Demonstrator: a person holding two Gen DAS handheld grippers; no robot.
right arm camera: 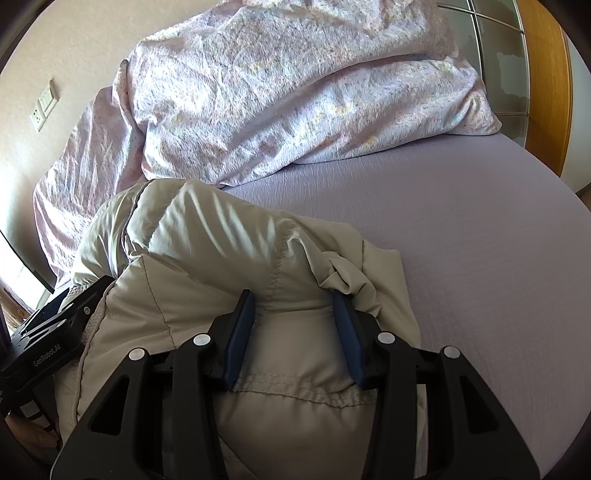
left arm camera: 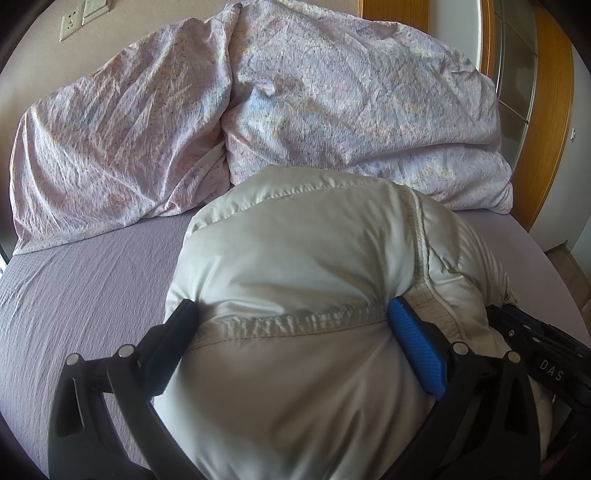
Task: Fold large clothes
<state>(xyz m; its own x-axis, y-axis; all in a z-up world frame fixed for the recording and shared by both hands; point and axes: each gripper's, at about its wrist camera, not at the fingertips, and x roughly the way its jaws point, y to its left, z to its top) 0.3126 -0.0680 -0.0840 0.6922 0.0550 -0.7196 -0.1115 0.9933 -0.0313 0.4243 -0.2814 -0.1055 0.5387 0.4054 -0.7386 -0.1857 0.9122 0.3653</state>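
A puffy beige down jacket lies bunched on the lilac bed sheet. My left gripper has its jaws set wide around a thick fold of the jacket along a stitched seam, blue pads pressing into the padding on both sides. My right gripper likewise grips a bulging fold of the jacket between its blue pads. The right gripper body shows at the right edge of the left wrist view; the left gripper body shows at the left edge of the right wrist view.
A crumpled floral duvet and pillow lie at the head of the bed. A wooden wardrobe with glass panels stands at right. Bare sheet stretches right of the jacket. A wall socket is behind.
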